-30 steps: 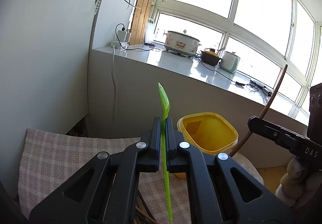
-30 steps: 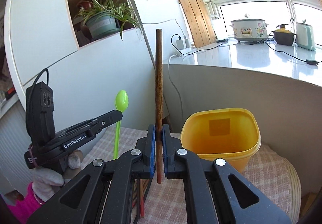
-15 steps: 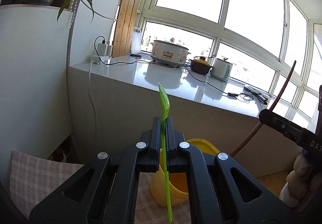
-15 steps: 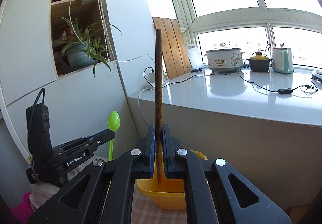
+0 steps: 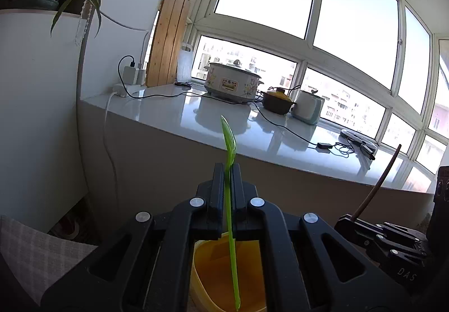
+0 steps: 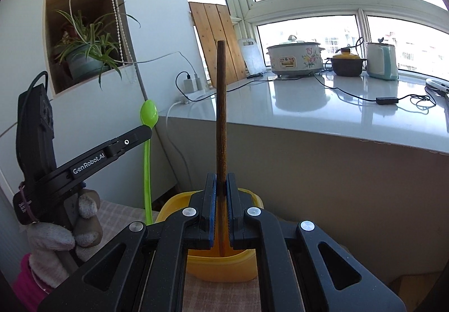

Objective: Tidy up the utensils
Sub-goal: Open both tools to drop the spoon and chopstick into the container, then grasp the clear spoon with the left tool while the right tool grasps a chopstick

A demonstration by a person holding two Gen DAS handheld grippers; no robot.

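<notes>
**Both utensils upright above the tub**

My left gripper (image 5: 228,169) clamps the green spoon (image 5: 230,199); my right gripper (image 6: 221,183) clamps the wooden stick (image 6: 220,121). Both stand near vertical, lower ends over the yellow container (image 6: 224,267) directly below.

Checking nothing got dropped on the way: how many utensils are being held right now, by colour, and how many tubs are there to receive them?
Green spoon: 1
Brown wooden stick: 1
Yellow tub: 1
Total: 3
</notes>
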